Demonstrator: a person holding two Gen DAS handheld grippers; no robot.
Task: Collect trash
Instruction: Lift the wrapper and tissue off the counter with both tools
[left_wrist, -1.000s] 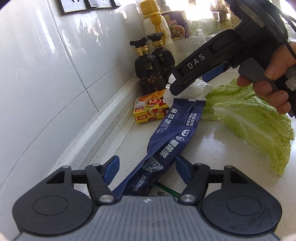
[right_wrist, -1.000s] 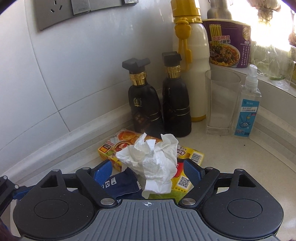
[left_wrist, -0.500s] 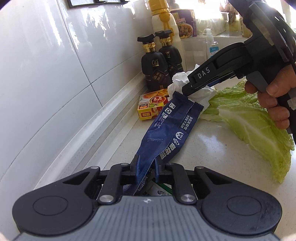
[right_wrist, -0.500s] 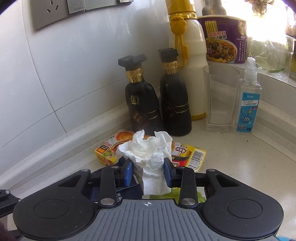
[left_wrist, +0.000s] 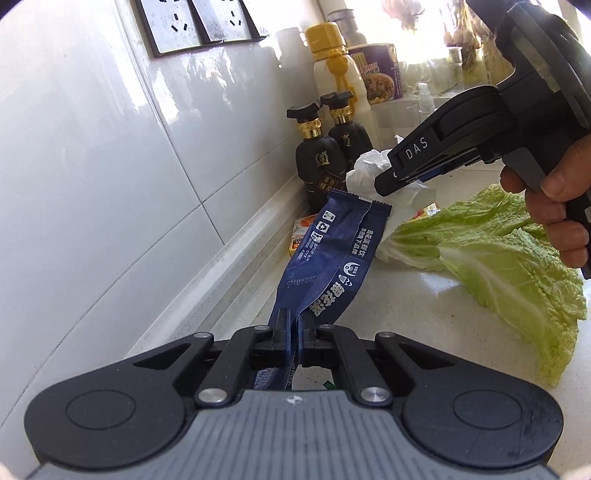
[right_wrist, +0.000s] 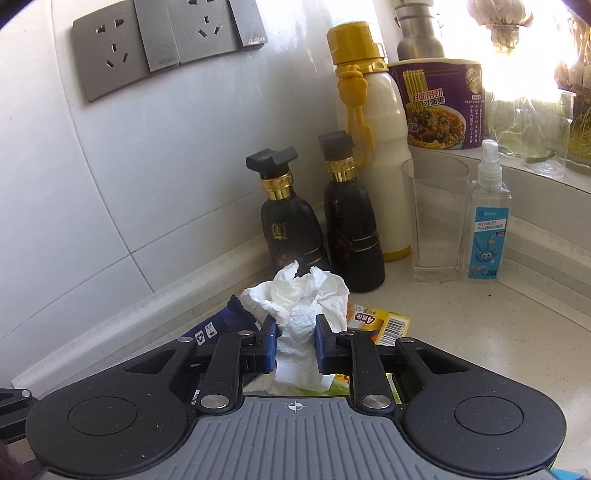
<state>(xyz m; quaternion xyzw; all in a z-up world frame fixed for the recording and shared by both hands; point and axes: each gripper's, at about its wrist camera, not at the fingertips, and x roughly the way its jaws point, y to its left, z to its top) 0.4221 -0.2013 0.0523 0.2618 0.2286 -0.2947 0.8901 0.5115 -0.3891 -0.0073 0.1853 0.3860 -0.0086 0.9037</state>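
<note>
My left gripper (left_wrist: 293, 325) is shut on the near end of a long dark blue snack wrapper (left_wrist: 332, 254) and holds it lifted off the white counter (left_wrist: 424, 325). My right gripper (right_wrist: 295, 338) is shut on a crumpled white tissue (right_wrist: 299, 299), raised above the counter; it also shows in the left wrist view (left_wrist: 391, 182) with the tissue (left_wrist: 365, 166) in its tip. A yellow flattened carton (right_wrist: 380, 323) lies on the counter under the tissue. The wrapper's far end (right_wrist: 210, 328) shows in the right wrist view.
Green cabbage leaves (left_wrist: 498, 254) lie on the counter to the right. Two black bottles (right_wrist: 317, 218), a cream bottle (right_wrist: 373, 147), a glass (right_wrist: 436, 221), a spray bottle (right_wrist: 487, 221) and a noodle cup (right_wrist: 439, 103) stand in the corner. The white tiled wall (left_wrist: 92, 184) runs along the left.
Both grippers closed, the left on the blue wrapper and the right on the tissue. Both then rose from the counter with their loads.
</note>
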